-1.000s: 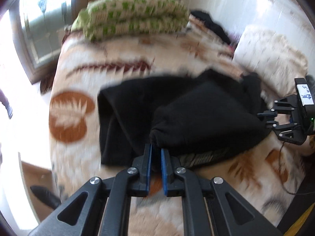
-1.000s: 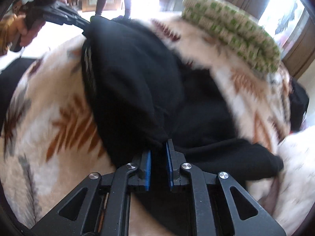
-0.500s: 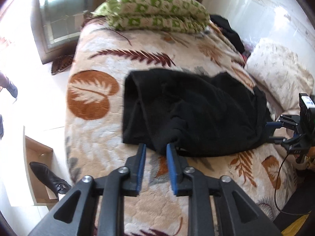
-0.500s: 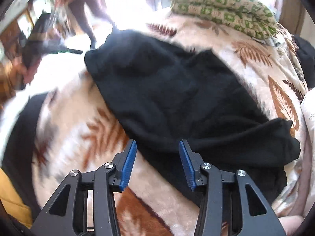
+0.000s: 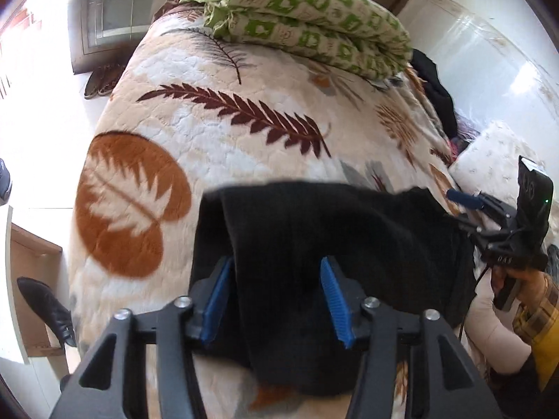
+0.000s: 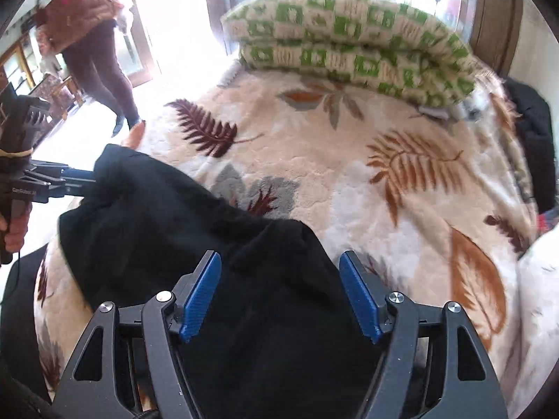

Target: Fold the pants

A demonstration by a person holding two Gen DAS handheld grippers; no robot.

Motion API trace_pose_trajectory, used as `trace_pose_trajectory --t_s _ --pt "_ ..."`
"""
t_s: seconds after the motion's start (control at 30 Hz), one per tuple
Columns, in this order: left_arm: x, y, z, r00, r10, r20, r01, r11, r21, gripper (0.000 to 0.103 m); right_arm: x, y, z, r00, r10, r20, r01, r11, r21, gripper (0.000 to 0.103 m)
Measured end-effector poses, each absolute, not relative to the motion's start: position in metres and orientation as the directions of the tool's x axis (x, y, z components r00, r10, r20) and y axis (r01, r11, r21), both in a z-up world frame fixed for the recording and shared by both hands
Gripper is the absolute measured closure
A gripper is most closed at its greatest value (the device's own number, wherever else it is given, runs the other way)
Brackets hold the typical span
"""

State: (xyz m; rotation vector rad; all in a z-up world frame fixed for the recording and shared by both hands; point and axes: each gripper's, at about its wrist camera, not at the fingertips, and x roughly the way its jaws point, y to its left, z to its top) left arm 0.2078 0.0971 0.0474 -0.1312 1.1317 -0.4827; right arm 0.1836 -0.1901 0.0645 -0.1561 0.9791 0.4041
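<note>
The black pants (image 5: 332, 223) lie bunched and doubled over on the leaf-patterned bed cover (image 5: 244, 139). My left gripper (image 5: 276, 265) hovers over their near edge, open, the dark cloth passing loosely between the blue pads without being pinched. In the right wrist view the pants (image 6: 157, 216) spread out to the left. My right gripper (image 6: 279, 256) stands over their other end, its jaws opening, with fabric below and between the pads but not pressed. Each gripper also shows in the other's view: the right gripper (image 5: 457, 209) at the pants' right edge, the left gripper (image 6: 87, 181) at their left edge.
A folded green-and-cream quilt (image 5: 314, 24) lies at the bed's far end. Dark clothing (image 5: 433, 87) and a white pillow (image 5: 496, 153) lie along the wall side. A black boot (image 5: 45, 307) stands on the floor at left. A person (image 6: 91, 35) stands beyond the bed.
Both grippers were shut on the pants a second ago. They have let go and opened, and the pants have dropped onto the bed. Both hands have rolled and shifted over the cloth.
</note>
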Motion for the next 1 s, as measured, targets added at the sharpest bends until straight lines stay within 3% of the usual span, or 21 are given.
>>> trace_pose_trajectory --t_s 0.03,0.07,0.13,0.23,0.37,0.47,0.5,0.53,0.7,0.87,1.0 --pt "0.213 0.093 0.046 0.336 -0.421 -0.842 0.312 0.894 -0.322 0.078 0.191 -0.185 0.057 0.455 0.267 -0.850 -0.407 0.911 0.068 0.073" --pt "0.218 0.089 0.045 0.337 -0.406 -0.849 0.319 0.898 -0.303 0.080 0.196 -0.181 0.050 0.423 0.261 -0.868 -0.416 0.907 0.070 0.094" --pt "0.227 0.082 0.045 0.354 -0.367 -0.860 0.332 0.909 -0.252 0.081 0.203 -0.173 0.041 0.404 0.231 -0.885 -0.429 0.903 0.040 0.095" --pt "0.240 0.080 0.047 0.385 -0.331 -0.862 0.321 0.923 -0.211 0.081 0.211 -0.178 0.044 0.460 0.193 -0.867 -0.372 0.928 0.009 0.096" --pt "0.236 0.085 0.049 0.361 -0.361 -0.860 0.309 0.916 -0.254 0.076 0.213 -0.200 0.041 0.482 0.165 -0.860 -0.250 0.967 0.045 0.095" --pt "0.212 0.102 0.058 0.356 -0.395 -0.847 0.309 0.905 -0.292 0.051 0.193 -0.197 0.043 0.489 0.161 -0.857 -0.271 0.962 0.027 0.087" --pt "0.202 0.111 0.062 0.369 -0.403 -0.838 0.298 0.905 -0.304 0.035 0.186 -0.199 0.049 0.500 0.174 -0.848 -0.266 0.963 0.041 0.076" --pt "0.194 0.118 0.064 0.378 -0.407 -0.831 0.284 0.906 -0.315 0.030 0.172 -0.200 0.057 0.518 0.199 -0.832 -0.263 0.963 0.066 0.072" --pt "0.159 0.134 0.066 0.354 -0.452 -0.819 0.212 0.892 -0.400 0.029 0.105 -0.202 0.078 0.565 0.257 -0.784 -0.227 0.962 0.152 0.060" --pt "0.142 0.109 0.057 0.305 -0.451 -0.839 0.199 0.891 -0.407 0.029 0.045 -0.219 0.066 0.619 0.232 -0.751 -0.065 0.967 0.245 0.056" --pt "0.146 0.093 0.051 0.306 -0.436 -0.846 0.173 0.900 -0.401 0.031 0.016 -0.245 0.043 0.578 0.159 -0.800 0.089 0.963 0.256 0.052"
